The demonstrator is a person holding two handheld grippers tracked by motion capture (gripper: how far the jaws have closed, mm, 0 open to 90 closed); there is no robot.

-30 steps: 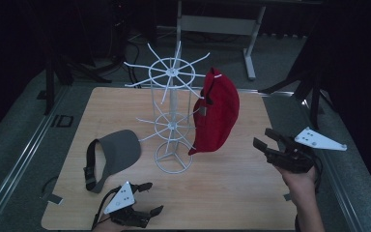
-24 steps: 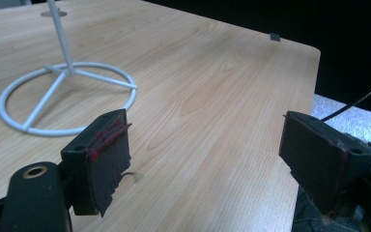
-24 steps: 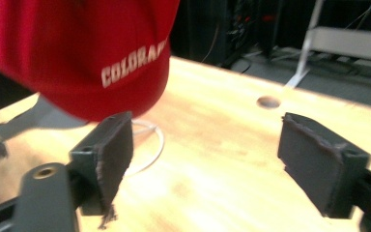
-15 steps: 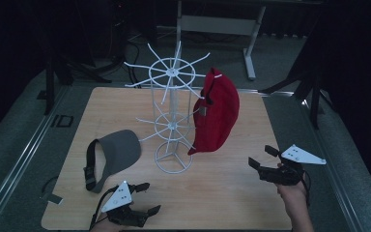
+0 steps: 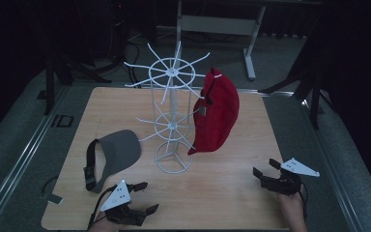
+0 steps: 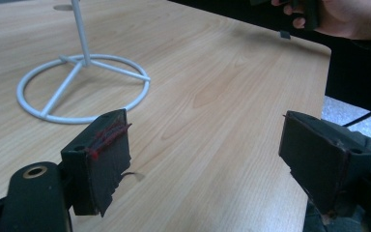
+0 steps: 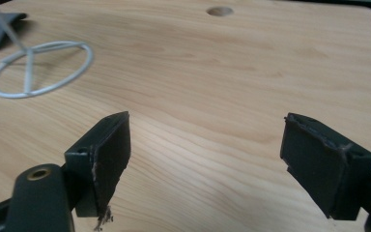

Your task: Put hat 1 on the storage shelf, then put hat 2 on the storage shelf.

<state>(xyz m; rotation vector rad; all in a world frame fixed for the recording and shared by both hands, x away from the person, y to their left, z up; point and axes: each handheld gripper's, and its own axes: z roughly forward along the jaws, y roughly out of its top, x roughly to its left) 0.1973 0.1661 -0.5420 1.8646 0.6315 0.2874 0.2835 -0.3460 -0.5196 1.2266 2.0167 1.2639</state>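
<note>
Two caps, red cap on white rack, grey visor beside it

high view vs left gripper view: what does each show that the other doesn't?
High view alone: the red cap hanging on the white rack, the grey visor lying on the table, and the right gripper whole, jaws open. Left gripper view alone: red fibres on a pad of the left gripper, jaws open with nothing between. Both: the rack's ring base, the wood tabletop, the right hand.
</note>
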